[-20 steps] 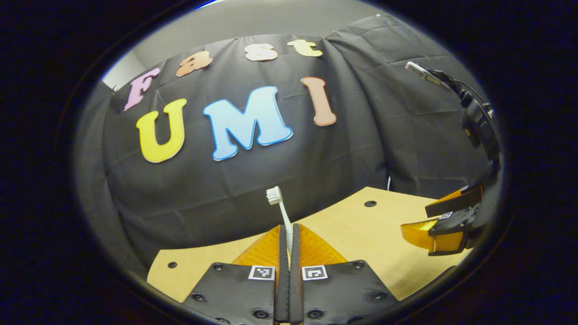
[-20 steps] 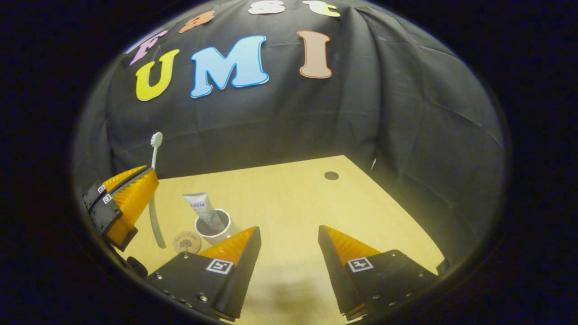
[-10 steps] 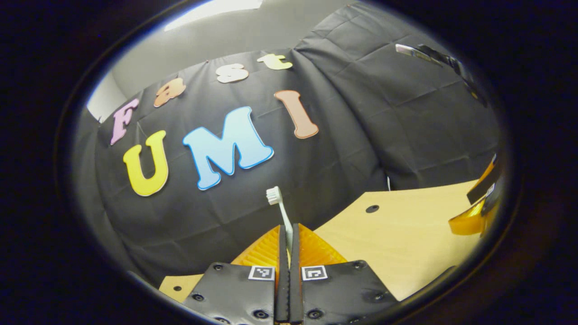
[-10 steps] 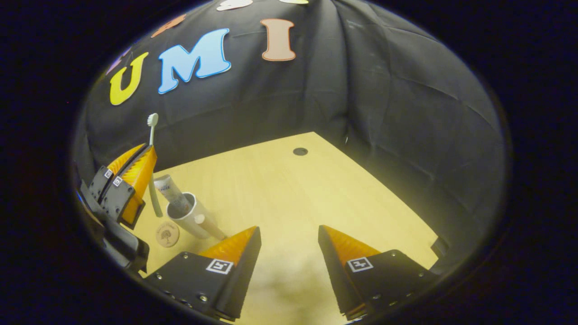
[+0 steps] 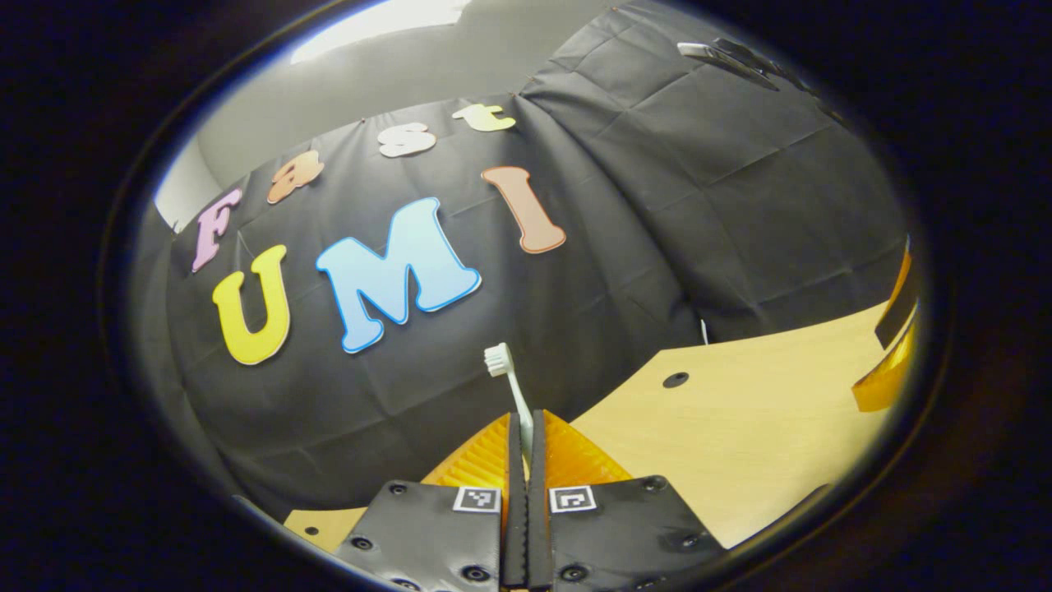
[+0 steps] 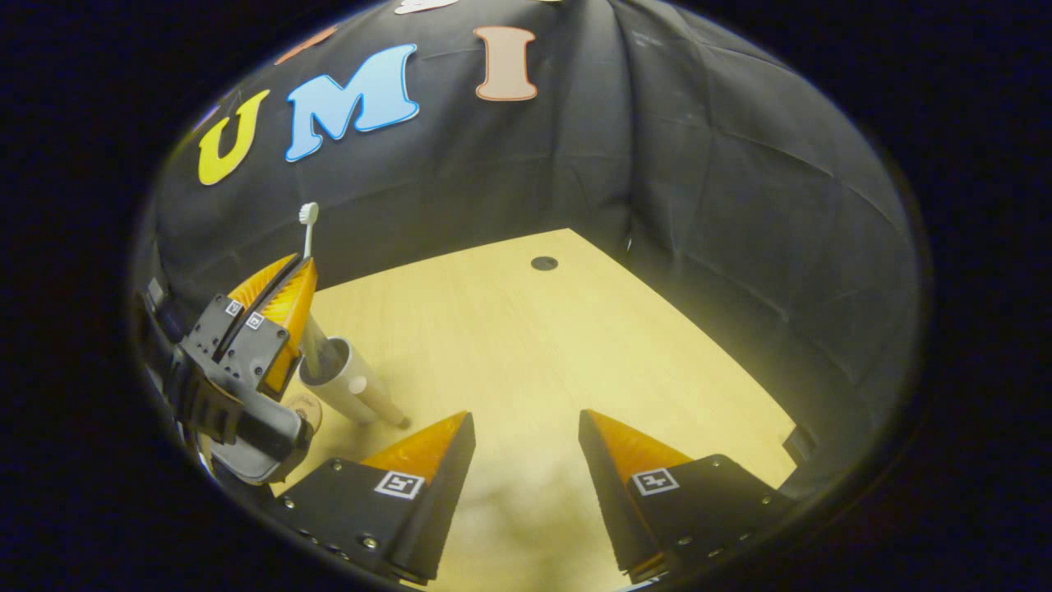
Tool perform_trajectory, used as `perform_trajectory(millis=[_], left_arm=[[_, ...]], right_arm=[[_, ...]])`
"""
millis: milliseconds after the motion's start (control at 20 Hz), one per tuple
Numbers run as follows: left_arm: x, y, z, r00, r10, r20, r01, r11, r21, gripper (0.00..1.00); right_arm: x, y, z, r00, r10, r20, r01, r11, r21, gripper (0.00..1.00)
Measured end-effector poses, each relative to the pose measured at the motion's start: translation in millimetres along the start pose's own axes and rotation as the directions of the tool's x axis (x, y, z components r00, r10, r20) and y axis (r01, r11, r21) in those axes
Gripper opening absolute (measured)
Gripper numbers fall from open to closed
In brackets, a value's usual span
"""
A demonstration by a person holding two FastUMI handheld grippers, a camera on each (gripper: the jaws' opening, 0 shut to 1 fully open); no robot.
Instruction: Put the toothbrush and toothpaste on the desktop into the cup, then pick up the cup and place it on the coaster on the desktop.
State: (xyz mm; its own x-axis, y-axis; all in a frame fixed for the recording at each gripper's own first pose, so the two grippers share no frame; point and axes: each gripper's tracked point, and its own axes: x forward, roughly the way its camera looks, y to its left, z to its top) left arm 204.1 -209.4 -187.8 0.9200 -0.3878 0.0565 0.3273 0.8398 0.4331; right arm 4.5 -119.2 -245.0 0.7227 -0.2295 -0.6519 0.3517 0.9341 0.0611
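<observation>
**Toothbrush held above the cup**

The wooden desktop [image 6: 526, 345] is carrying a white cup [image 6: 343, 385] at 9 o'clock in the right gripper view. The left gripper [image 6: 289, 271] is clamping the toothbrush [image 5: 511, 386], bristles pointing to 12 o'clock, lower end at the cup mouth. The right gripper [image 6: 526, 427] is hanging with its 2 fingers spread apart, holding nothing. The coaster [image 6: 306, 404] is lying beside the cup, partly hidden.
</observation>
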Motion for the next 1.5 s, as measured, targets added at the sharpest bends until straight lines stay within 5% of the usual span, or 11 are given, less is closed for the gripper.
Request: perform_trajectory(millis=[400, 800, 850, 900, 1000, 1050, 1150, 1200, 1350, 1400, 1500], left_arm=[[1, -8, -19, 1.000, 0.001, -0.026, -0.003, 0.998, -0.059, 0.07], [-9, -5, -15, 0.999, 0.014, -0.036, -0.018, 0.995, -0.095, 0.22], [-9, -5, -15, 0.999, 0.016, -0.039, -0.020, 0.995, -0.099, 0.40], [-10, -3, -15, 0.999, 0.018, -0.043, -0.022, 0.994, -0.107, 0.30], [-15, 0, -13, 0.998, 0.022, -0.053, -0.029, 0.990, -0.137, 0.31], [-18, 4, -9, 0.998, 0.028, -0.051, -0.035, 0.987, -0.155, 0.21], [-23, 11, -5, 0.998, 0.033, -0.058, -0.044, 0.981, -0.188, 0.20], [-26, 14, -6, 0.997, 0.036, -0.073, -0.050, 0.977, -0.205, 0.30], [-38, 30, -3, 0.992, 0.053, -0.112, -0.079, 0.967, -0.244, 0.39], [-43, 37, -1, 0.991, 0.059, -0.122, -0.088, 0.965, -0.246, 0.30], [-53, 49, 4, 0.988, 0.072, -0.137, -0.104, 0.964, -0.243, 0.30]], right_arm=[[-1, 1, 1, 1.000, 0.008, -0.001, -0.008, 1.000, 0.001, 0.76], [-1, 4, 1, 1.000, 0.024, -0.010, -0.024, 1.000, 0.004, 0.76], [-2, 5, 1, 1.000, 0.027, -0.012, -0.027, 1.000, 0.005, 0.76], [-2, 5, 0, 0.999, 0.031, -0.014, -0.031, 1.000, 0.006, 0.76], [-3, 7, 1, 0.999, 0.042, -0.018, -0.042, 0.999, 0.006, 0.76], [-3, 7, 1, 0.999, 0.048, -0.020, -0.048, 0.999, 0.005, 0.76], [-5, 9, 2, 0.997, 0.068, -0.025, -0.068, 0.998, -0.001, 0.76], [-6, 11, 1, 0.996, 0.081, -0.030, -0.081, 0.997, -0.010, 0.76], [-11, 16, 1, 0.991, 0.129, -0.045, -0.131, 0.990, -0.049, 0.76], [-10, 16, 1, 0.988, 0.144, -0.050, -0.147, 0.987, -0.064, 0.77], [-10, 20, 4, 0.981, 0.183, -0.062, -0.188, 0.978, -0.091, 0.76]])
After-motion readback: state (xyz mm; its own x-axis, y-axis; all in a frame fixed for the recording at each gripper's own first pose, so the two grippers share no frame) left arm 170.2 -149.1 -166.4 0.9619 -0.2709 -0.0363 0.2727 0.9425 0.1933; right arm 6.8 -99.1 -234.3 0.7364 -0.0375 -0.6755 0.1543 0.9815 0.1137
